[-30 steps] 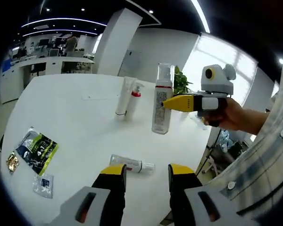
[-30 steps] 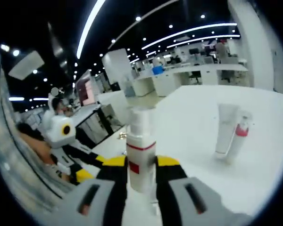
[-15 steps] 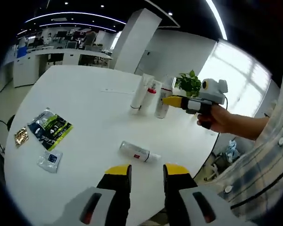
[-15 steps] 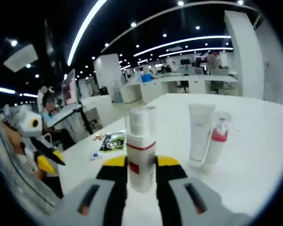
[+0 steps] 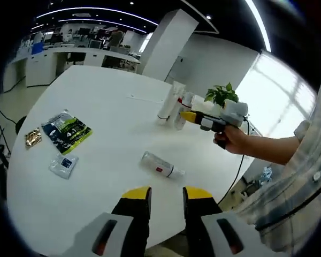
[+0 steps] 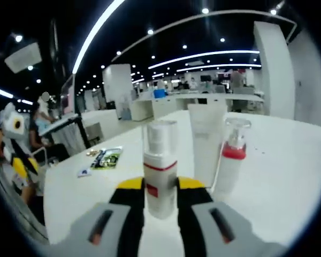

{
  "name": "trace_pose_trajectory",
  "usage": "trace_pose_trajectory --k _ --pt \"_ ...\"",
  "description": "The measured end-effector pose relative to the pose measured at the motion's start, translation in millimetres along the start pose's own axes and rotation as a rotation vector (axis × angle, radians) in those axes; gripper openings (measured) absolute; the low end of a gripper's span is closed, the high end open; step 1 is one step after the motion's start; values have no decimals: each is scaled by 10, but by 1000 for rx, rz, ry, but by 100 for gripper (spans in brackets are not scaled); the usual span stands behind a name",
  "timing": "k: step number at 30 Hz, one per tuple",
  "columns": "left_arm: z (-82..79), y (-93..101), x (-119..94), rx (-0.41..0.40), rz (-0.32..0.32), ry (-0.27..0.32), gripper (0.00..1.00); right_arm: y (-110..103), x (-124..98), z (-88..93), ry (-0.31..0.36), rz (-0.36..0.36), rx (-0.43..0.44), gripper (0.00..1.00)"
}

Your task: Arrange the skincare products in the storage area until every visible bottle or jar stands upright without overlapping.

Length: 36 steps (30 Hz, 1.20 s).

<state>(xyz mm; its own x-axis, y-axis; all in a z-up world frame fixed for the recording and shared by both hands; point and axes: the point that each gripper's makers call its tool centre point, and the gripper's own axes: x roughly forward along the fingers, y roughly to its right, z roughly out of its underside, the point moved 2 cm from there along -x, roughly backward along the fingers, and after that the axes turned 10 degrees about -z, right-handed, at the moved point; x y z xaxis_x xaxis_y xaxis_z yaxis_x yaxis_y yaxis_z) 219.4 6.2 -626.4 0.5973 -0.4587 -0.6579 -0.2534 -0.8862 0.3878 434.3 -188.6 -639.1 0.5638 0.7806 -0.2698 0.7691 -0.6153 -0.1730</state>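
We see a round white worktop (image 5: pixel 96 107) in an open office. In the right gripper view, the right gripper (image 6: pixel 160 187) is pinching a white foam-pump bottle (image 6: pixel 160 168) with a red band, jaws pressed on both sides of its body; the bottle is upright. Just beyond it to the right stand a white tube (image 6: pixel 206 142), cap down, and a clear-capped pump bottle (image 6: pixel 231 158) with a red collar, the two just beside each other; touching or not, we cannot tell.

In the left gripper view, the same right gripper (image 5: pixel 195 118) comes in from the right, held by a person's hand (image 5: pixel 232 142) with a plaid sleeve (image 5: pixel 289 187) behind it. Its tips sit at the far upright group: white tube (image 5: pixel 166 107) and pump bottle (image 5: pixel 181 111) near the far right edge of the worktop. A green plant (image 5: pixel 222 95) is behind them.

The left gripper (image 5: pixel 166 194) holds nothing; its yellow-tipped jaws stand apart with a gap over the near edge of the worktop. Beyond it, mid-worktop, a small white bottle (image 5: pixel 161 165) lies on its side, apart from the upright group. On the left lie a green-black sachet (image 5: pixel 67 131), a small gold packet (image 5: pixel 32 138) and a small clear packet (image 5: pixel 63 165), all flat and apart.
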Motion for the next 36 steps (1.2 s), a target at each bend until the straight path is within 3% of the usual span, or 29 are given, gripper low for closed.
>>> trace_pose_trajectory --k 7,14,21,25,36 --pt "84 -90 -46 -6 -15 -26 24 134 107 121 -15 21 -23 20" --pt "92 -163 -69 -6 -21 -39 24 226 121 107 68 45 -29 20" --pt "153 -163 -85 -17 -22 -45 24 344 110 280 18 86 -41 20" --pt "231 -132 -98 -12 -15 -68 24 393 105 309 14 100 -43 20" --pt "259 -234 -207 -30 -48 -70 23 430 248 369 18 94 -59 20"
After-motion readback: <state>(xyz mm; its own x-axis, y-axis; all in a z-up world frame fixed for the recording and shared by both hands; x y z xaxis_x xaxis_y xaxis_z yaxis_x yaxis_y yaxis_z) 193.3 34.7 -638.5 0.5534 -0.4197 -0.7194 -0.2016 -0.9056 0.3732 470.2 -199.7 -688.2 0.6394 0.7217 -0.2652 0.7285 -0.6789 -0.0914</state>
